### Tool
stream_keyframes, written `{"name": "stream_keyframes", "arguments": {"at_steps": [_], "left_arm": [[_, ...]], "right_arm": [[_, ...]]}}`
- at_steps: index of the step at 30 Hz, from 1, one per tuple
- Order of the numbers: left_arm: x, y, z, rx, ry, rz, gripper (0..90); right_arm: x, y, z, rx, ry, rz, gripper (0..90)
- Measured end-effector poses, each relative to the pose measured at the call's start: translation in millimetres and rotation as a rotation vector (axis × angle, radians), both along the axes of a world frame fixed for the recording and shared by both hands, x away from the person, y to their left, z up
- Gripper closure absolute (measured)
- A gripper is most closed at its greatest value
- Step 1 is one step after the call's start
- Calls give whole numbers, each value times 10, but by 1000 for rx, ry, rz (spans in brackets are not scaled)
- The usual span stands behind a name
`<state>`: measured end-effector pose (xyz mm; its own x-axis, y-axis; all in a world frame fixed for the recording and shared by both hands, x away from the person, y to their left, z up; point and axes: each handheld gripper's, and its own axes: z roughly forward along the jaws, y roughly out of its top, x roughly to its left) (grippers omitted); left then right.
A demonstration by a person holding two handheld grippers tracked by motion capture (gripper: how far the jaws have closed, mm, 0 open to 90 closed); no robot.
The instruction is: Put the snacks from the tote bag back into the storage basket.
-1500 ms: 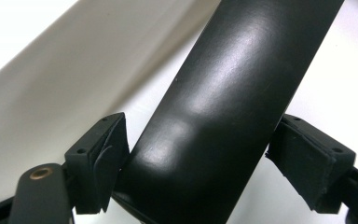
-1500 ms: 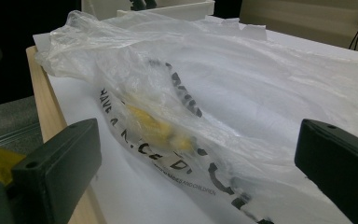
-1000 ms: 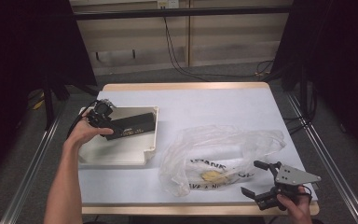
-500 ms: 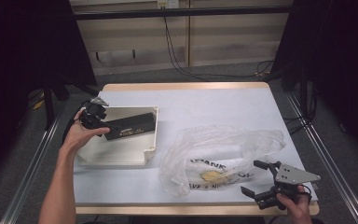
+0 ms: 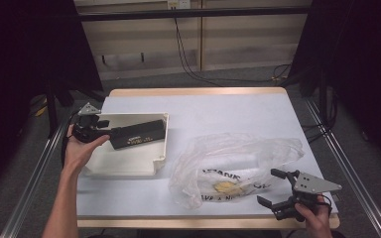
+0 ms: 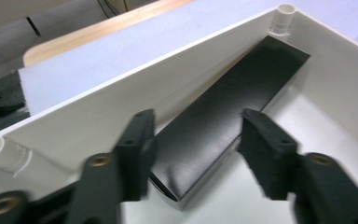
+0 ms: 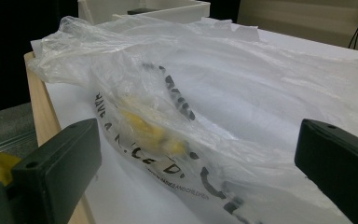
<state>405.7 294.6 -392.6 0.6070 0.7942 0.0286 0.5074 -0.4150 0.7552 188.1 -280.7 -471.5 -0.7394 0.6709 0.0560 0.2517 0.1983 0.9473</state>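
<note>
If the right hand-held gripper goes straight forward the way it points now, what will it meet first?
Most likely the clear plastic bag. The right hand-held gripper has open jaws aimed at the bag's printed side, with a yellow item inside. Depth is unclear, but nothing seems to lie between.

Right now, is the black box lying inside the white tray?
Yes, the black box lies aslant inside the white tray.

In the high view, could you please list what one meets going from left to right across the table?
Left claw → black box in the white tray → clear plastic bag → right claw.
</note>
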Motion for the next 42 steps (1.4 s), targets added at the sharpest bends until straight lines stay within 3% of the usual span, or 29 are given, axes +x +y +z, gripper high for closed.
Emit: {"name": "stream_keyframes", "arguments": {"at_steps": [1,2,4,6,9,14,16,17,19,25,29,30,31,33,36,38,42], "left_arm": [[-36,-5,10,-8,-7,-5,483],[-116,-10,13,-18,-3,-18,578],[-181,-13,-21,-31,15,-30,671],[-251,-10,-67,-14,20,-2,731],[-314,-24,-124,-30,27,-21,760],[-378,-76,-229,18,45,-20,858],[-371,-76,-257,14,43,-17,879],[-341,-94,-305,34,67,-20,891],[-333,-96,-321,41,57,-16,896],[-262,-98,-416,67,97,-26,898],[-223,-111,-481,64,118,-3,895],[-203,-123,-513,101,132,-6,895],[-196,-142,-543,82,126,14,895],[-184,-141,-545,97,137,7,896],[-153,-168,-579,76,131,16,893],[-110,-196,-611,99,141,17,894],[-52,-242,-652,90,136,27,900]], "right_arm": [[0,0,0,0,0,0,2],[2,4,5,-2,-5,9,2],[-2,13,4,-4,-7,11,2],[1,16,2,-5,-7,16,2],[-10,9,8,-4,-7,11,2],[-7,16,6,-9,-10,17,2],[-19,21,12,-13,-9,21,2],[-23,27,14,-16,-16,16,2],[-25,26,15,-12,-14,21,2],[-26,49,22,-27,-19,23,2],[-14,52,15,-18,-11,28,2],[-12,46,15,-16,-9,33,2],[-15,47,13,-16,-12,31,2],[-24,43,15,-19,-11,29,2],[-29,40,16,-20,-11,22,2],[-24,35,13,-20,-10,23,2],[-13,40,9,-21,-8,30,2]]}}
